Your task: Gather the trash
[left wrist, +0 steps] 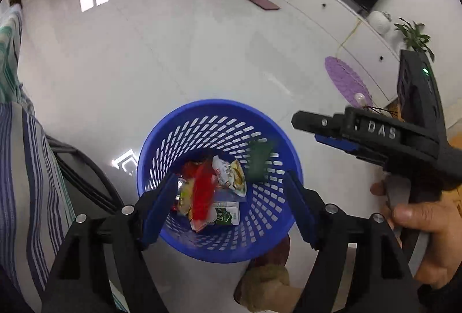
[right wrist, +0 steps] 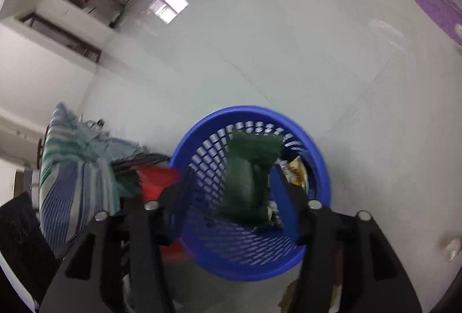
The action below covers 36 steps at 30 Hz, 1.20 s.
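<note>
- Blue plastic, full of holes: the basket point(left wrist: 219, 180) stands on the pale floor, right under both pairs of fingers, and it already holds several wrappers and a small carton point(left wrist: 226, 214).
- Between the fingers of the left gripper point(left wrist: 231, 197), which stand wide apart with nothing pressed, a red wrapper point(left wrist: 202, 197) hangs blurred over the pile; I judge it is falling in.
- A green packet point(right wrist: 248, 183) is inside the rim, between the fingers of the right gripper point(right wrist: 235, 197), which also stand apart; the pads do not seem to press on it, so it looks let go.
- So these two pieces are nearly delivered. Whether more trash is left, I cannot tell; something brownish lies on the floor just behind the basket.
- Both grippers point steeply down into the basket, the right hand point(left wrist: 427, 238) around its handle.
</note>
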Each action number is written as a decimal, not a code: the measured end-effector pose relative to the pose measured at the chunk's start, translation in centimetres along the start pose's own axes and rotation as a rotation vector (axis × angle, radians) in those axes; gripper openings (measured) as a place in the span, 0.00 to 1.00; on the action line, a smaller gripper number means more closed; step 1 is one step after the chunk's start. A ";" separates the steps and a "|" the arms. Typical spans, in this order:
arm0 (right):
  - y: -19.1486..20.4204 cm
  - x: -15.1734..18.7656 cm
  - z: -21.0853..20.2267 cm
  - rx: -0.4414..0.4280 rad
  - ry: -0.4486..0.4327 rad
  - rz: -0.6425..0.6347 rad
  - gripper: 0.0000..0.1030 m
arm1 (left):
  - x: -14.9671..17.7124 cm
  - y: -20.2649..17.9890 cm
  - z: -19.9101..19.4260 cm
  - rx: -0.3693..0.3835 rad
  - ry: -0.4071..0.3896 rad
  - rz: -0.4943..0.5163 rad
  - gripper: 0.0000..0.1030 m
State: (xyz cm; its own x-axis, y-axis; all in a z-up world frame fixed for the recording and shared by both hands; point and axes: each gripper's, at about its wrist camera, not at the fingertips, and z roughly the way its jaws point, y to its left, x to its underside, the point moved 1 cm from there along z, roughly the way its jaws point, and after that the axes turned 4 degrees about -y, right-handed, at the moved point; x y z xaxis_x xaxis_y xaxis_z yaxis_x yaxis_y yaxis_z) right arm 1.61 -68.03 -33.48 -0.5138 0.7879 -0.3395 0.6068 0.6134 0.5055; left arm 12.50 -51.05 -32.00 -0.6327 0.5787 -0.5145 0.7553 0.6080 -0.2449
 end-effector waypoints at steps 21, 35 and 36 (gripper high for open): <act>7.0 9.8 -20.9 0.125 -0.424 -0.343 0.95 | 5.9 -6.3 -18.7 -0.250 -0.277 0.121 0.95; 7.3 13.2 -18.6 0.262 -0.274 -0.381 0.95 | 6.4 -5.4 -17.2 -0.302 -0.136 0.082 0.95; 7.5 13.2 -18.6 0.266 -0.269 -0.388 0.95 | 6.4 -5.3 -17.0 -0.309 -0.130 0.079 0.95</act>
State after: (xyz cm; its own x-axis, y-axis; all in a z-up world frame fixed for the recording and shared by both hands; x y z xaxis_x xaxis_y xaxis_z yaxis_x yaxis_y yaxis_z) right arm -11.87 -54.04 -19.44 -0.5782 0.4656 -0.6700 0.5539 0.8269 0.0967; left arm 1.53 -41.35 -19.97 -0.5324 0.5686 -0.6271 0.7008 0.7116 0.0503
